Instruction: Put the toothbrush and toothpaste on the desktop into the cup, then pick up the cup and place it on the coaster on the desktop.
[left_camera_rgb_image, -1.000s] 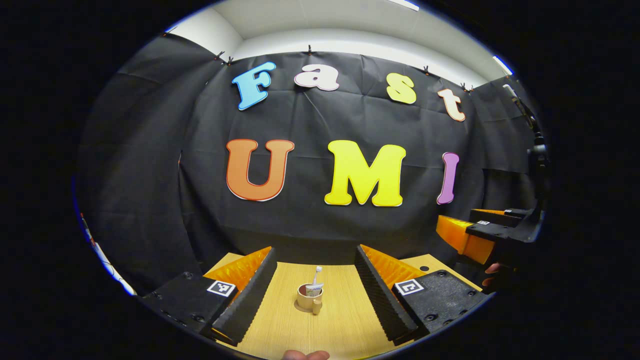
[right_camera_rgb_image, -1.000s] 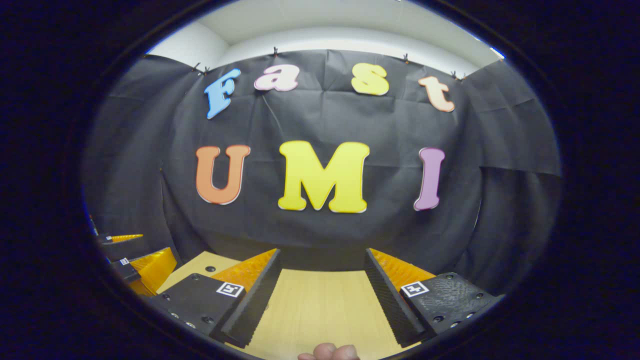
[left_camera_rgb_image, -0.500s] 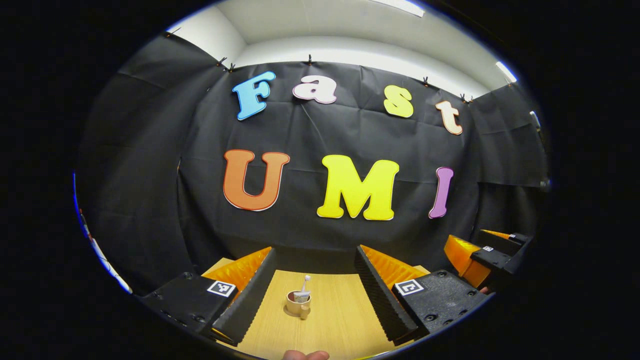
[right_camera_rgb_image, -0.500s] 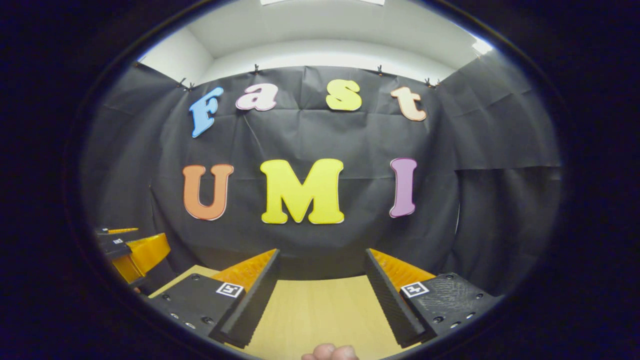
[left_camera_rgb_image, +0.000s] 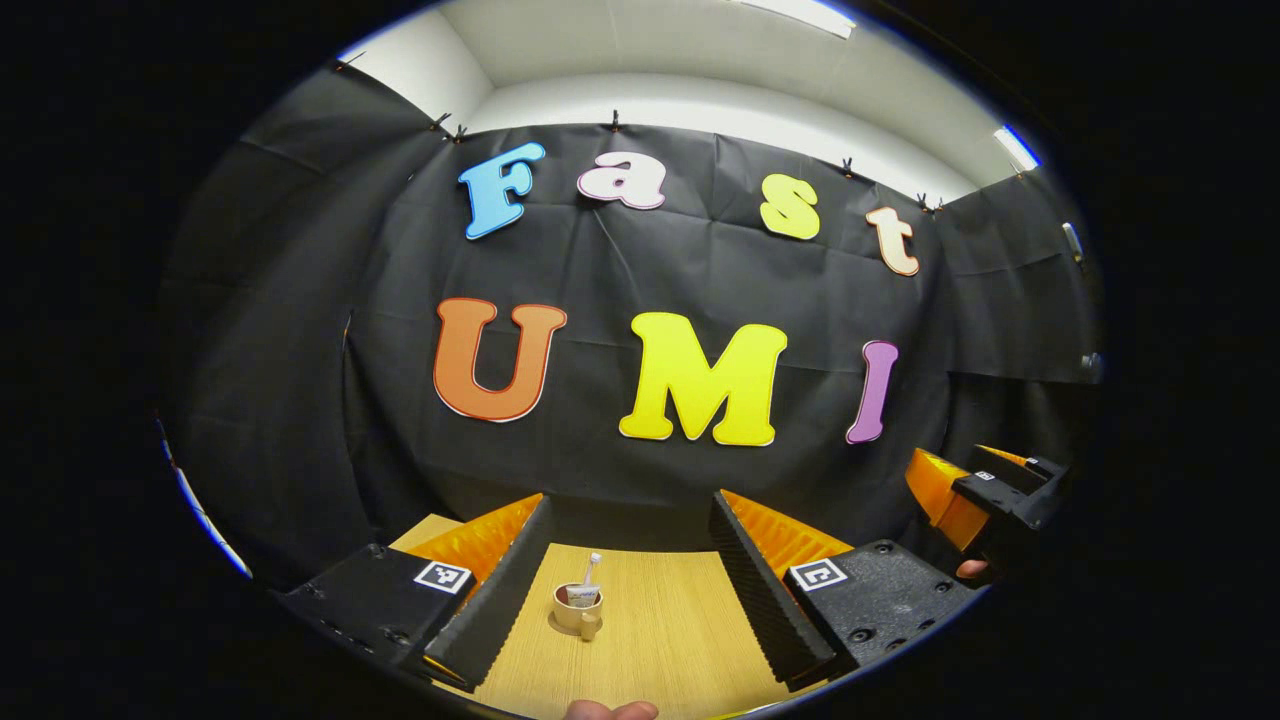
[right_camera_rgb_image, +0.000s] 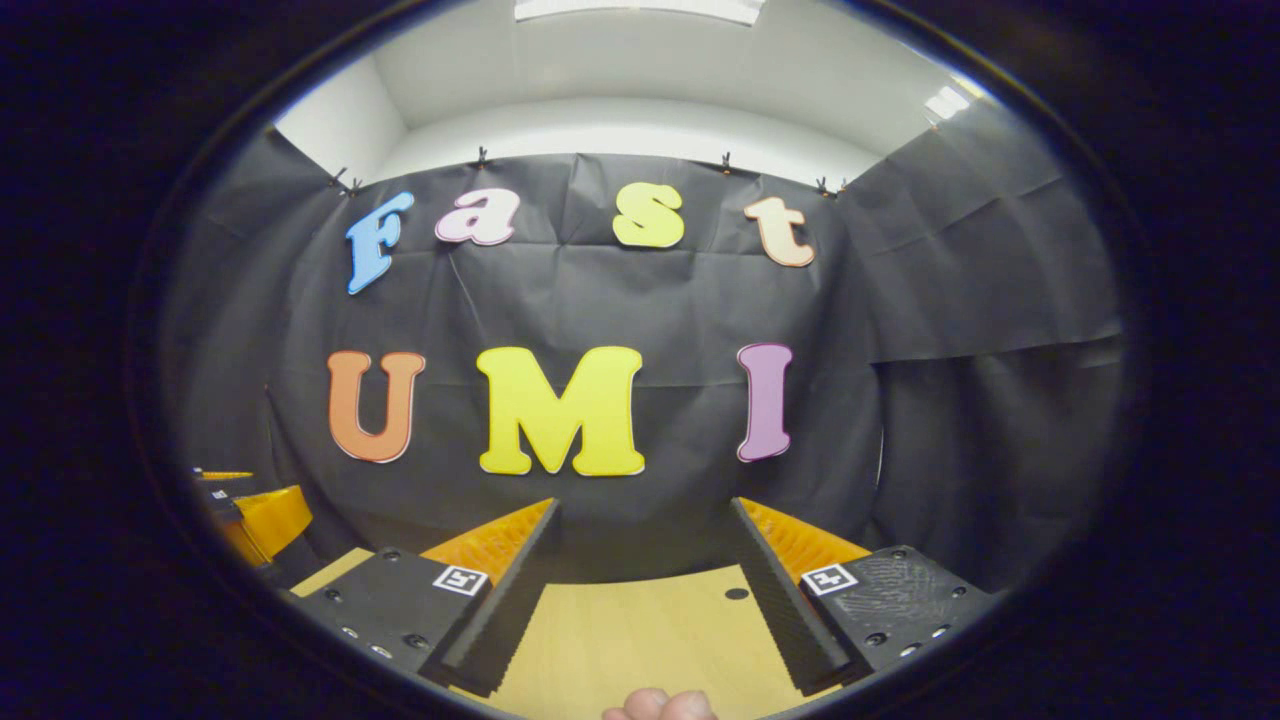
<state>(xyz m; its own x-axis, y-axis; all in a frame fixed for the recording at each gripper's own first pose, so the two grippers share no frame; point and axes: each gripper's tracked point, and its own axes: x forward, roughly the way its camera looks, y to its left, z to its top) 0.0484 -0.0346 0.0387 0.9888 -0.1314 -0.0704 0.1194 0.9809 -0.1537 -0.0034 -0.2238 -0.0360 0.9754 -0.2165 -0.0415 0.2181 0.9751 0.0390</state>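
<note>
Pale wood desktop (left_camera_rgb_image: 650, 640) runs out ahead of you, black cloth behind it, and the cup (left_camera_rgb_image: 577, 607) stands on it well out in front of your left gripper (left_camera_rgb_image: 630, 590), framed in the gap between its spread fingers, nothing held. The toothbrush (left_camera_rgb_image: 592, 567) pokes upright out of the cup with the toothpaste (left_camera_rgb_image: 582, 594) tucked beside it. The cup seems to sit on a flat disc, probably the coaster, though at this range you can't be sure. Your right gripper (right_camera_rgb_image: 645, 590) hangs over bare desktop with its fingers apart too (you can also spot it off at the right edge of the left gripper view).

If you do take that cup again, treat it as light but top-heavy: the brush leans on the rim and will rattle if you jerk. The wall looks hard and smooth, likely slippery, so close across the body below the rim, clear of the small handle facing you, and keep it upright.
</note>
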